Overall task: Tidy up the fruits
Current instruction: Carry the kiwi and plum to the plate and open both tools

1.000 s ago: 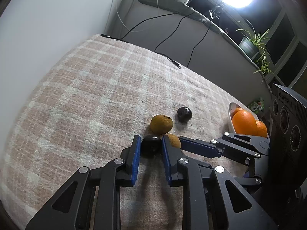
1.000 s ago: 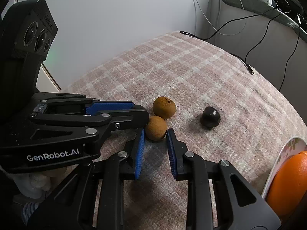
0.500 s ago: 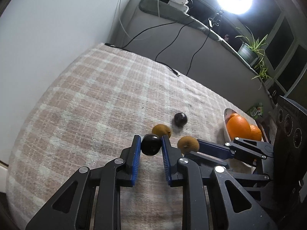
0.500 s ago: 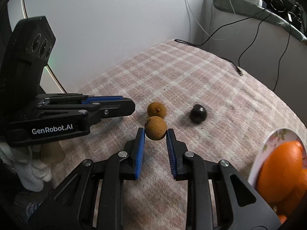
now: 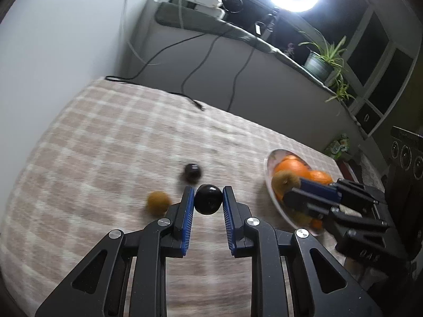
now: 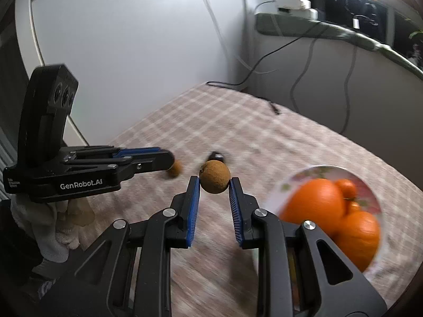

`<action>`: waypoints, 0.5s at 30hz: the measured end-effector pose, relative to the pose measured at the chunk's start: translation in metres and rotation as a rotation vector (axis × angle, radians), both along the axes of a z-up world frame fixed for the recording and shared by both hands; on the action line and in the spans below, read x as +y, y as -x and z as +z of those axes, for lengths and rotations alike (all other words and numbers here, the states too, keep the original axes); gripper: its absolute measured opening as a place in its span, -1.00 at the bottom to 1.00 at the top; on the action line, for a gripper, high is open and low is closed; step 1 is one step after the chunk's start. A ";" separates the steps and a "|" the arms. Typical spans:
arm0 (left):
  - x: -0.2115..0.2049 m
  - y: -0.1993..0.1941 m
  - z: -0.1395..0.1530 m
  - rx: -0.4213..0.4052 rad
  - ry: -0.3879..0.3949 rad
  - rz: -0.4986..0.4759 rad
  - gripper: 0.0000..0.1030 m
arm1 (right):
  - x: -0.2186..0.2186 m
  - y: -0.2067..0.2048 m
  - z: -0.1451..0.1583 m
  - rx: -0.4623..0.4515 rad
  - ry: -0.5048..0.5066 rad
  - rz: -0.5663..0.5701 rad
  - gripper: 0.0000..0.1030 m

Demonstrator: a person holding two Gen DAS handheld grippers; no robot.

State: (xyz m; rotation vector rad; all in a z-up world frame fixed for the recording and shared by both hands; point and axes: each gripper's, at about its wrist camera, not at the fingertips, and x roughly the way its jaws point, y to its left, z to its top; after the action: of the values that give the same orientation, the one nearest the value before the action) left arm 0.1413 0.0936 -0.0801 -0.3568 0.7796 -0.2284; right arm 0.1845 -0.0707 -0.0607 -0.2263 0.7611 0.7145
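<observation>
Here left hand-held gripper (image 5: 206, 202) pinches glossy dark plum (image 5: 208, 199); right hand-held gripper (image 6: 214, 189) pinches round, rough brown fruit (image 6: 214, 176).

Motion blur smeared the checked cloth (image 5: 105, 142) in both views. In the left wrist view, the dark fruit (image 5: 192, 172) and brown fruit (image 5: 158, 201) lying at frame centre were too soft to identify. The right gripper (image 5: 296, 185) hid part of the bowl (image 5: 268, 169). In the right wrist view, the frame's lower right edge cut off the bowl (image 6: 312, 170), and the left gripper (image 6: 169, 158) half covered a brown fruit (image 6: 176, 169).
</observation>
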 end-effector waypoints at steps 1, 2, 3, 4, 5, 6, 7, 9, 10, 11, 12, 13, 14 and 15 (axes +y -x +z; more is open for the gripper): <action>-0.007 -0.001 0.001 -0.002 0.003 -0.011 -0.61 | -0.009 -0.001 0.003 -0.004 -0.005 -0.014 -0.54; -0.011 -0.002 0.001 -0.002 0.004 -0.018 -0.61 | -0.019 -0.002 0.006 -0.008 -0.009 -0.029 -0.54; -0.019 -0.003 0.001 -0.002 0.006 -0.030 -0.61 | -0.025 -0.004 0.008 -0.011 -0.011 -0.039 -0.54; -0.025 -0.003 0.001 -0.002 0.007 -0.041 -0.61 | -0.035 -0.006 0.011 -0.014 -0.013 -0.053 -0.54; -0.030 -0.004 0.001 -0.002 0.008 -0.050 -0.61 | -0.041 -0.008 0.012 -0.015 -0.015 -0.065 -0.54; -0.038 -0.004 0.001 -0.002 0.008 -0.063 -0.61 | -0.049 -0.011 0.014 -0.016 -0.018 -0.078 -0.54; -0.042 -0.005 0.001 -0.002 0.010 -0.072 -0.61 | -0.058 -0.013 0.016 -0.017 -0.021 -0.094 -0.54; -0.053 -0.005 0.002 -0.003 0.012 -0.093 -0.61 | -0.074 -0.017 0.019 -0.019 -0.025 -0.123 -0.54; -0.059 -0.005 0.002 -0.003 0.011 -0.103 -0.61 | -0.080 -0.019 0.019 -0.021 -0.026 -0.133 -0.54; -0.065 -0.004 0.002 -0.003 0.011 -0.112 -0.61 | -0.087 -0.021 0.021 -0.024 -0.026 -0.144 -0.54; -0.069 -0.005 0.002 -0.001 0.015 -0.120 -0.61 | -0.092 -0.022 0.021 -0.025 -0.026 -0.151 -0.54; -0.075 -0.005 0.002 -0.001 0.015 -0.129 -0.61 | -0.099 -0.024 0.022 -0.026 -0.025 -0.163 -0.54; -0.079 -0.005 0.002 0.001 0.015 -0.136 -0.61 | -0.105 -0.025 0.022 -0.028 -0.026 -0.172 -0.54; -0.085 -0.005 0.002 0.002 0.015 -0.146 -0.61 | -0.110 -0.026 0.022 -0.028 -0.027 -0.178 -0.54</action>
State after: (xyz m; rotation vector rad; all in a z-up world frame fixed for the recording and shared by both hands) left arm 0.1467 0.0090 -0.0780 -0.3145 0.8073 -0.3706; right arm 0.2101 -0.1802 -0.0384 -0.1415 0.7342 0.5512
